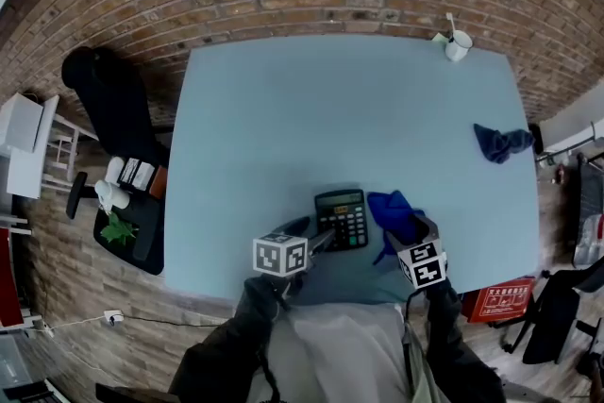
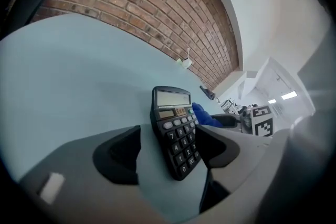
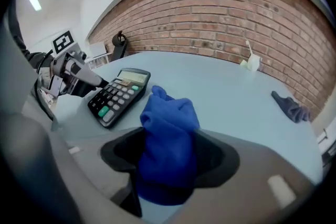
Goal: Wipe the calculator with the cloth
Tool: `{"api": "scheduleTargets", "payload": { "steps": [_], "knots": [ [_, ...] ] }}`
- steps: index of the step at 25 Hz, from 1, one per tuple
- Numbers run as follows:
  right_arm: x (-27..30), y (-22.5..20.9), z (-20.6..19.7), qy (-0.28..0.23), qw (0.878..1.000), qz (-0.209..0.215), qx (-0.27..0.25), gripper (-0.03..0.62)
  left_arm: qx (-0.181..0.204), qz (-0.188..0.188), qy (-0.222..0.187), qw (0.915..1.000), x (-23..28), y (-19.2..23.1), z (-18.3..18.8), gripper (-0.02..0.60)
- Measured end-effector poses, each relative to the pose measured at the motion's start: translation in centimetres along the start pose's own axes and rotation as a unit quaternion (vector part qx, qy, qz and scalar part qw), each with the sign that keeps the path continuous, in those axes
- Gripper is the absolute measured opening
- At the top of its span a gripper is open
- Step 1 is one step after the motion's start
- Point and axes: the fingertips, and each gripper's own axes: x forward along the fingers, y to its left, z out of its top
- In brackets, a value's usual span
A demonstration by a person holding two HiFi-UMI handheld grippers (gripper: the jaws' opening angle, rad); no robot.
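Blue cloth (image 3: 167,119) between the parted right gripper (image 3: 169,139), calculator (image 2: 176,131) between the parted left gripper (image 2: 168,140)

Head view looks down; both close gripper views share the calculator (image 2: 176,131).

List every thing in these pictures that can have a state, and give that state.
calculator: lying flat on the table, keys up.
left gripper: jaws open, either side of the calculator.
blue cloth: bunched up, between the right gripper's jaws.
right gripper: jaws open.
dark cloth: crumpled, lying apart at the right.
cup: upright, at the far edge.
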Motion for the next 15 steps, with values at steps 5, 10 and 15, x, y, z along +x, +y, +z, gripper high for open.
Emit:
{"api": "scheduleTargets", "payload": {
  "steps": [5, 10, 15],
  "knots": [
    [-0.8, -0.3, 0.5, -0.003, 0.999, -0.004, 0.046, 0.123, 0.009, 0.009, 0.004, 0.9999, 0.3, 0.1, -0.2, 0.32],
    [-3.5, 1.2, 7.8, -0.149, 0.987, 0.012, 0.059, 0.118, 0.039, 0.022, 0.016, 0.9988, 0.2, 0.4, -0.5, 0.285],
    [2.0, 8.8, 10.9, -0.101, 0.987, 0.09, -0.091, 0.118, 0.092, 0.044, 0.043, 0.9938, 0.7, 0.0, -1.0, 0.293]
  ]
}}
